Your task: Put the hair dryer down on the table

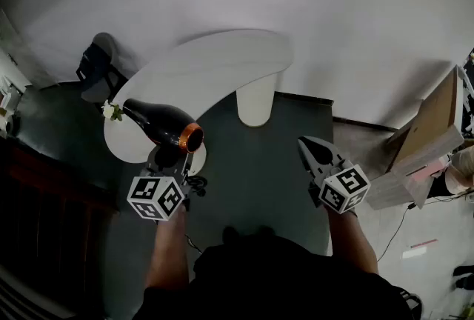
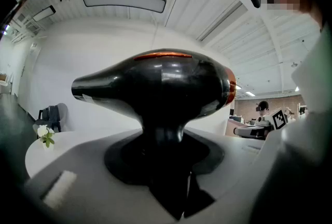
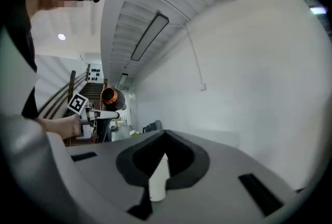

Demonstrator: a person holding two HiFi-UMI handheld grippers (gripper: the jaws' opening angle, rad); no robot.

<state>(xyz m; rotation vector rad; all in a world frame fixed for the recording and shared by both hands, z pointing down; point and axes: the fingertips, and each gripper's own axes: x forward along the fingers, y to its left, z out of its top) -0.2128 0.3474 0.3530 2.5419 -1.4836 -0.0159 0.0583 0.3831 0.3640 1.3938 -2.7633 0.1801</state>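
A glossy black hair dryer (image 1: pixel 164 126) with an orange ring at its back end hangs just above the near left end of the white curved table (image 1: pixel 222 67). My left gripper (image 1: pixel 172 159) is shut on its handle from below, and the barrel lies level with its nozzle toward the far left. In the left gripper view the hair dryer (image 2: pixel 155 88) fills the middle, its handle running down between the jaws of the left gripper (image 2: pixel 167 153). My right gripper (image 1: pixel 309 150) is shut and empty, out to the right over the dark floor. The right gripper view shows the hair dryer (image 3: pixel 110 97) far off to the left.
A small white flower (image 1: pixel 112 111) stands on the table's left end, close to the dryer's nozzle. The table rests on a thick white leg (image 1: pixel 257 100). A dark chair (image 1: pixel 96 67) is behind the table at left, and cardboard boxes (image 1: pixel 433 126) at right.
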